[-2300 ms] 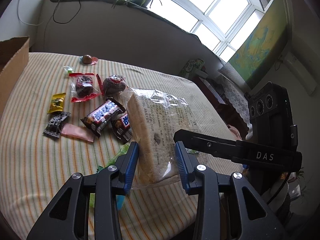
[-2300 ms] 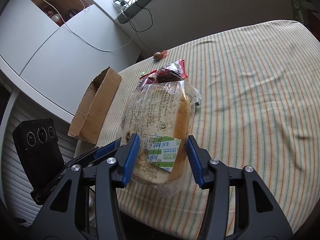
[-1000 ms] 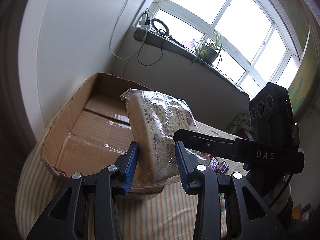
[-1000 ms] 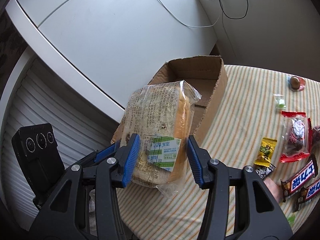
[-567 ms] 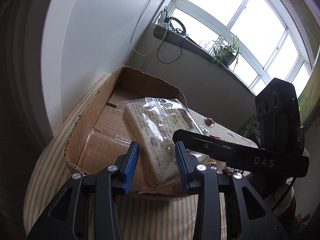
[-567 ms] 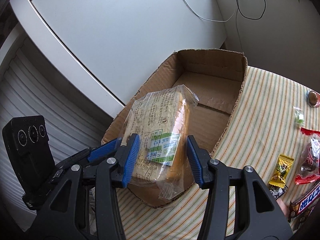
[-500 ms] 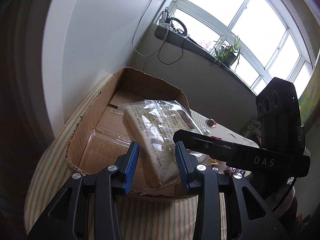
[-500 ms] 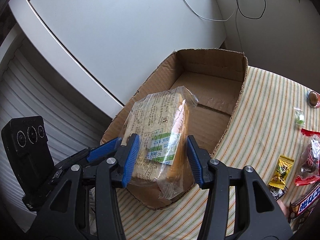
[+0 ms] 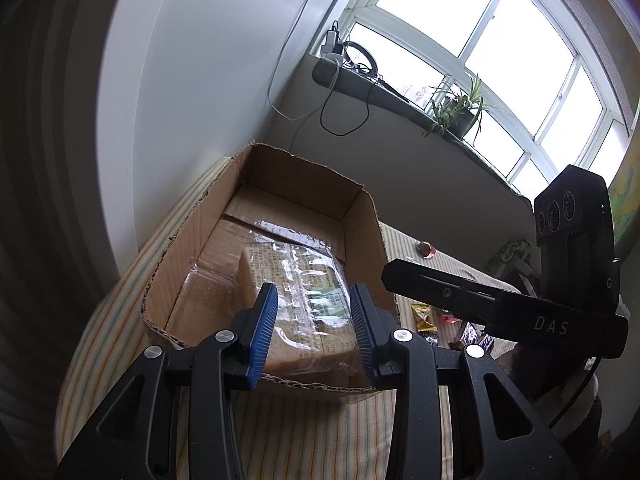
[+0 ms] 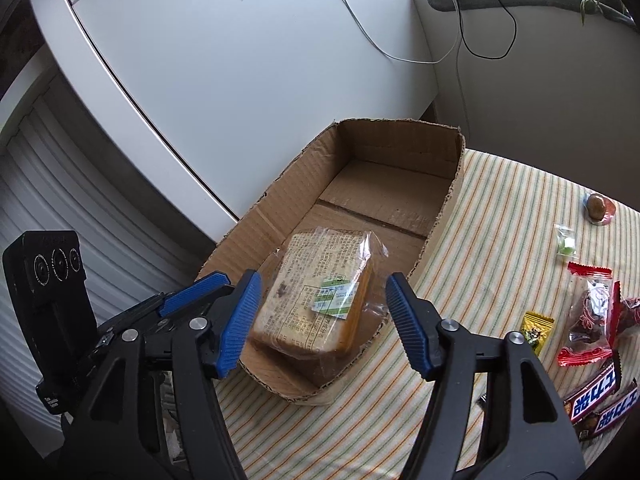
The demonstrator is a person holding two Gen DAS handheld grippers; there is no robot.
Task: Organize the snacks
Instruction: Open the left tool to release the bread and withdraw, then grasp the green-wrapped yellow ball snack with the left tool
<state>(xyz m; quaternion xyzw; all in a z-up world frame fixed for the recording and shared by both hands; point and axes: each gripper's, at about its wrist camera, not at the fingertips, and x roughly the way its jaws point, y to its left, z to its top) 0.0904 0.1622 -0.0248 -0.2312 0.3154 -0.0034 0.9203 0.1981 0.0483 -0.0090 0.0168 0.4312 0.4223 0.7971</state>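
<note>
Cardboard box (image 10: pixel 450 178) wall (possibly) masking bread (image 10: pixel 320 300) base

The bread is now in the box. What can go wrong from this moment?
1. The right hand-held gripper has just been opening; its pads no longer press the bagged bread, but they flank it, so a careless pull-back could snag the loose plastic.
2. The left hand-held gripper seems to pinch the bag; lifting now may drag the bread over the cardboard box edge.
</note>
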